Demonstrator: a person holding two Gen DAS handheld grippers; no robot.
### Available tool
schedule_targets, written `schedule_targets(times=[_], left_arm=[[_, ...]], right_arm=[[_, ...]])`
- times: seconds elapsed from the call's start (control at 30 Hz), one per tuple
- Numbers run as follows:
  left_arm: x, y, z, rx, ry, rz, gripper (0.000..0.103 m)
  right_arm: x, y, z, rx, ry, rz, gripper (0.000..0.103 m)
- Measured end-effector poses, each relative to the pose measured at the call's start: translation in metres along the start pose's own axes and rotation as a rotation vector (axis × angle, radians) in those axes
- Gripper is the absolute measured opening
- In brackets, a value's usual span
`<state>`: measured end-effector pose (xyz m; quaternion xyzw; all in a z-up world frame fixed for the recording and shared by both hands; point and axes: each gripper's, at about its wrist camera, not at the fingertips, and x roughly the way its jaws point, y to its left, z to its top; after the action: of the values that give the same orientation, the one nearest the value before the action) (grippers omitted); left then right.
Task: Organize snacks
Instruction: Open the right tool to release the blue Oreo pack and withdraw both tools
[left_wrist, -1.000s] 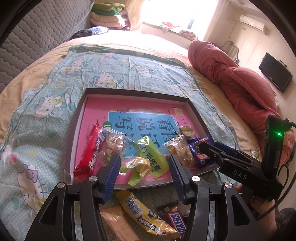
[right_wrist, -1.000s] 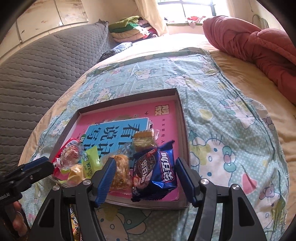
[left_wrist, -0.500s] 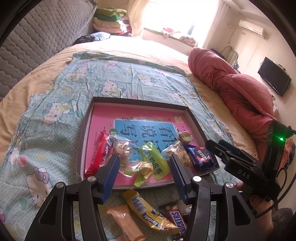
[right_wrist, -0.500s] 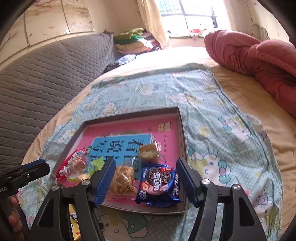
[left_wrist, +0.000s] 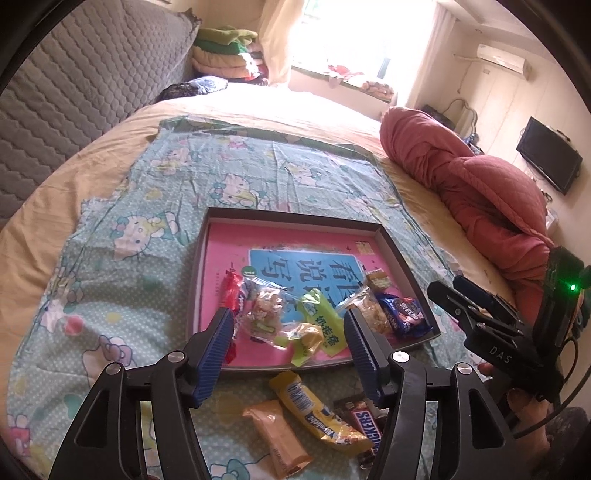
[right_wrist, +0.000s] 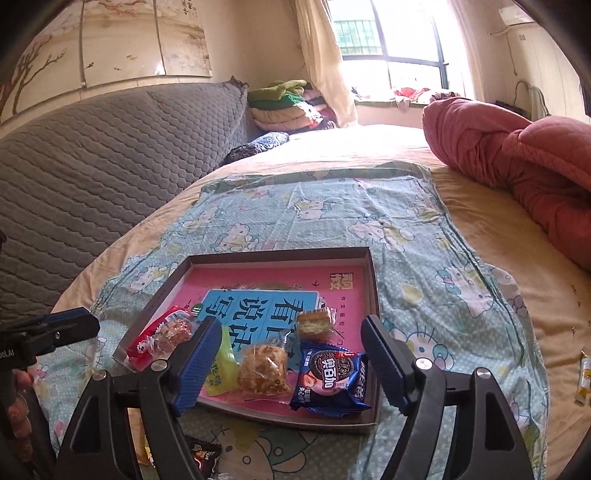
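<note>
A shallow dark-rimmed tray (left_wrist: 201, 258) with a pink and blue floor lies on the bed; it also shows in the right wrist view (right_wrist: 370, 280). In it lie several snacks: a red bar (left_wrist: 229, 295), a clear cookie bag (left_wrist: 263, 309), a green packet (left_wrist: 318, 310), a blue Oreo pack (right_wrist: 330, 380) and a small sandwich biscuit (right_wrist: 314, 325). In front of the tray lie an orange bar (left_wrist: 277, 437), a yellow bar (left_wrist: 316, 411) and a Snickers (left_wrist: 364, 424). My left gripper (left_wrist: 290, 341) is open and empty above them. My right gripper (right_wrist: 291, 360) is open and empty above the tray's near edge.
A Hello Kitty sheet (left_wrist: 221, 184) covers the bed. A rolled red quilt (left_wrist: 480, 192) lies at the right. A grey quilted headboard (right_wrist: 92, 155) stands at the left. A small yellow packet (right_wrist: 583, 376) lies far right on the bed.
Both grippers have pulled back and up from the tray, so more of the room shows. The Oreo pack now lies flat in the tray. Both stay open.
</note>
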<state>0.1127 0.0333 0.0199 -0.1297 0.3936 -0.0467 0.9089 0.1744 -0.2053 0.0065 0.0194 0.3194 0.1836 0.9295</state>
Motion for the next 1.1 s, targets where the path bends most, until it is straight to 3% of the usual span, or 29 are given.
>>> schedule_targets(times=[0.47,1.1], left_arm=[[-0.018,0.008,-0.006,0.001,-0.007,-0.005,0.069],[-0.022,0.008,-0.034,0.028,0.047,0.029,0.069]], right_arm=[[-0.028,0.012,-0.005,-0.017,-0.027,-0.013,0.081],[-0.036,0.029,-0.033,0.007,0.092,0.007,0.084]])
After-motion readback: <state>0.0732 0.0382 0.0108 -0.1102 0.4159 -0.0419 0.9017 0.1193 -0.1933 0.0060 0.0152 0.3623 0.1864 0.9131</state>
